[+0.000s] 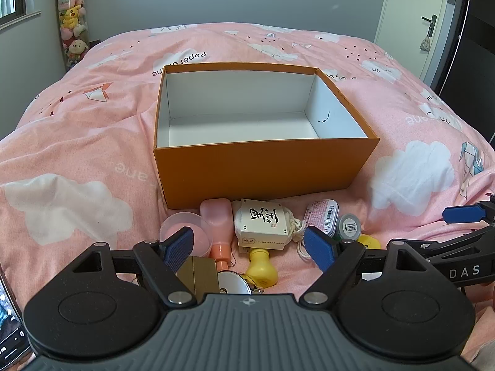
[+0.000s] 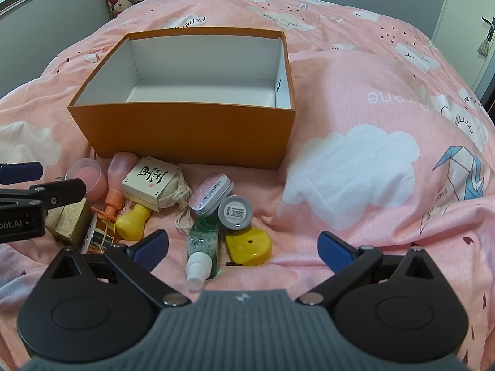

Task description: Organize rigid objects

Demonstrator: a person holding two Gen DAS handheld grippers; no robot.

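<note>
An open orange box [image 1: 260,170] [image 2: 185,130] with a white empty inside sits on the pink bed. In front of it lies a pile: a white carton with black characters [image 1: 263,224] [image 2: 148,179], a pink bottle with orange cap [image 1: 218,219] [image 2: 116,173], a clear pink cup [image 1: 182,232] [image 2: 88,176], a yellow bulb-shaped piece [image 1: 261,266] [image 2: 133,221], a pink tin [image 1: 321,213] [image 2: 210,193], a small grey jar [image 1: 349,225] [image 2: 235,211], a green spray bottle [image 2: 202,247], a yellow flat gadget [image 2: 247,244]. My left gripper [image 1: 250,247] hovers open over the pile. My right gripper [image 2: 244,247] is open above the spray bottle.
A gold box [image 1: 198,273] [image 2: 66,221] and a shiny tape roll [image 1: 233,283] [image 2: 99,235] lie at the pile's near left. A tube of plush toys [image 1: 72,18] stands by the far wall. A door [image 1: 411,15] is at the right.
</note>
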